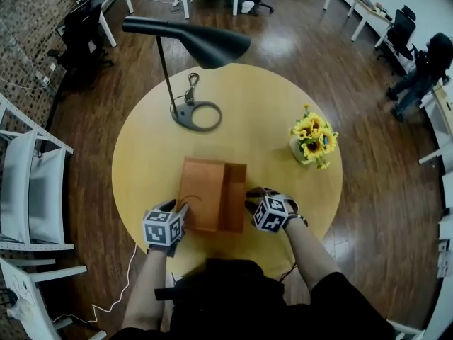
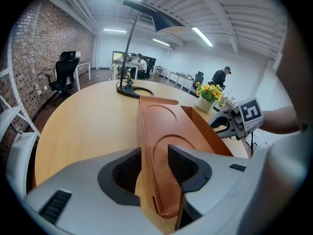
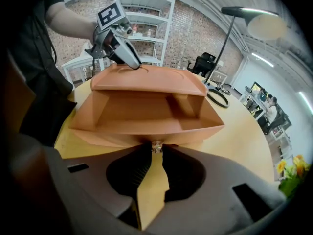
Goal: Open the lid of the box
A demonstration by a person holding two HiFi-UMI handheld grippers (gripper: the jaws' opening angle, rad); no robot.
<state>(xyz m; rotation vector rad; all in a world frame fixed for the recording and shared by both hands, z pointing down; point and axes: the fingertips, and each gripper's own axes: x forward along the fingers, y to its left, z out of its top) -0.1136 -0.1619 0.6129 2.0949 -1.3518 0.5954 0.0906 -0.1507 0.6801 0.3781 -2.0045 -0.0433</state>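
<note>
**Partly open box, a tool on each side**

Closest to us, our left tool (image 2: 154,163) has its jaws set wide and clamped on the near edge of the lid (image 2: 164,126), one pad on either face of the orange-brown slab. On the opposite side our right tool (image 3: 155,153) is closed down narrow, its tips pinching a small metal knob (image 3: 156,145) at the lower front of the box (image 1: 212,197). The two marker cubes sit just beside the box, left and right of it.

The box lies on the near part of the round wooden tabletop (image 1: 248,112), directly in front of us. From the right gripper view we look in under the lid: it stands clear of the tray on that side, and an inner compartment with an upright divider shows. From above, a strip of the box interior is uncovered along its right edge.

Farther across the tabletop stands a black desk lamp (image 1: 187,41), its ring base and cord beyond the box. A pot of sunflowers (image 1: 313,139) sits near the right rim, well apart from both.

Beyond the tabletop we see white chairs (image 1: 35,190) at the left, a black office chair (image 1: 81,30) by a desk, and a person (image 1: 425,69) at far right.
</note>
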